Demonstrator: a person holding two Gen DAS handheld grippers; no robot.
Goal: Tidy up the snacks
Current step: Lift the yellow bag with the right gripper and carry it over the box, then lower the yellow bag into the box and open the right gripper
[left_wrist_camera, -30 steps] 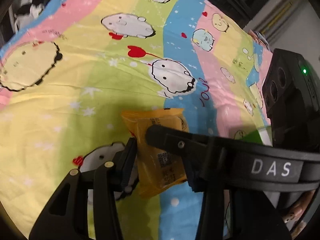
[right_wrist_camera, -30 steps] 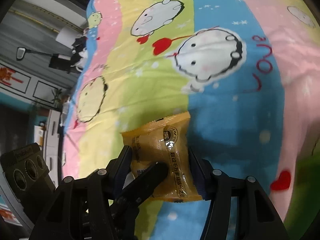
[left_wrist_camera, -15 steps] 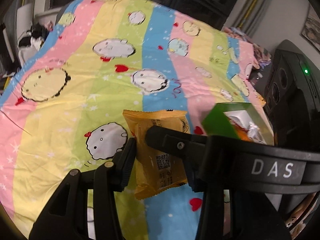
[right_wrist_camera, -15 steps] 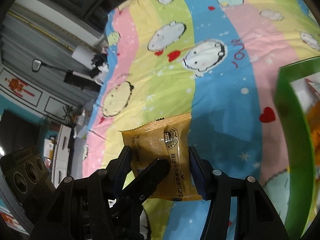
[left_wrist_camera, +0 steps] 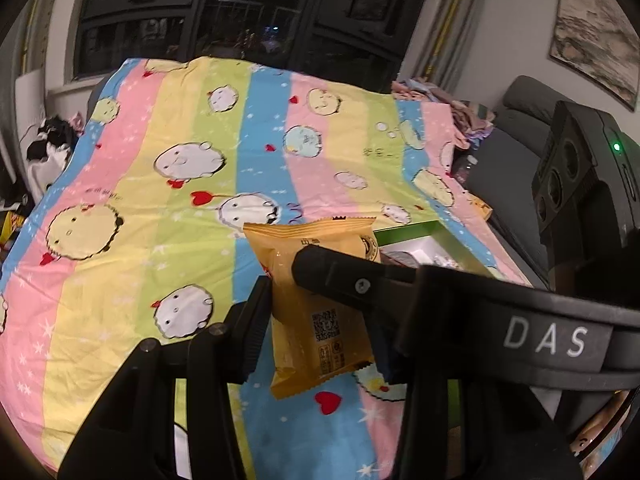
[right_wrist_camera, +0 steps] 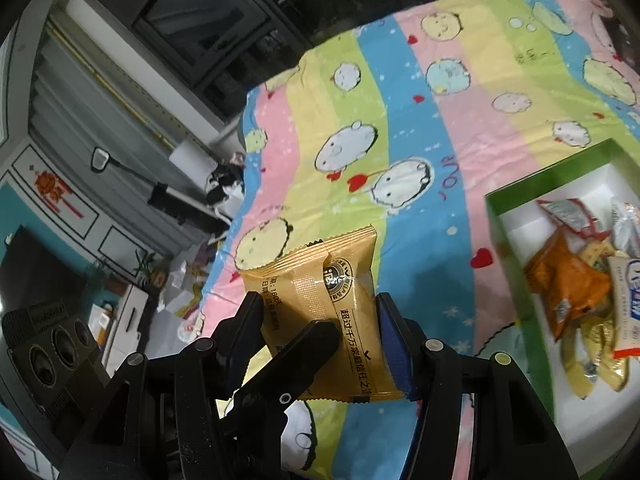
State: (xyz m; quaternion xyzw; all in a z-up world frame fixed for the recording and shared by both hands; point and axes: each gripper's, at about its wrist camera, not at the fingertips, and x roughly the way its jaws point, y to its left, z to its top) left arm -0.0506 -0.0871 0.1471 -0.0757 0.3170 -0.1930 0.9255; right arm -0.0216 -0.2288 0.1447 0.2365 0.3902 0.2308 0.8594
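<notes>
A yellow snack packet [left_wrist_camera: 320, 312] is held up above the striped cartoon bedspread [left_wrist_camera: 168, 216]. My left gripper [left_wrist_camera: 320, 320] is shut on its sides, and my right gripper [right_wrist_camera: 320, 328] is shut on the same packet [right_wrist_camera: 324, 304]. Each gripper's finger crosses the packet in the other's view. A green box with a white inside [right_wrist_camera: 516, 220] lies on the bedspread to the right and holds several snack packets [right_wrist_camera: 572, 288]. In the left wrist view the green box [left_wrist_camera: 404, 234] shows partly behind the packet.
A dark window [left_wrist_camera: 224, 12] stands behind the bed. A grey sofa [left_wrist_camera: 516, 136] with clothes is at the right. A black and white soft toy [left_wrist_camera: 48, 148] lies at the bed's left edge. Cabinets [right_wrist_camera: 72, 208] and floor clutter are at the left.
Both grippers have risen with the packet, away from the bedspread. The views now take in the whole bed, the window and more of the green box.
</notes>
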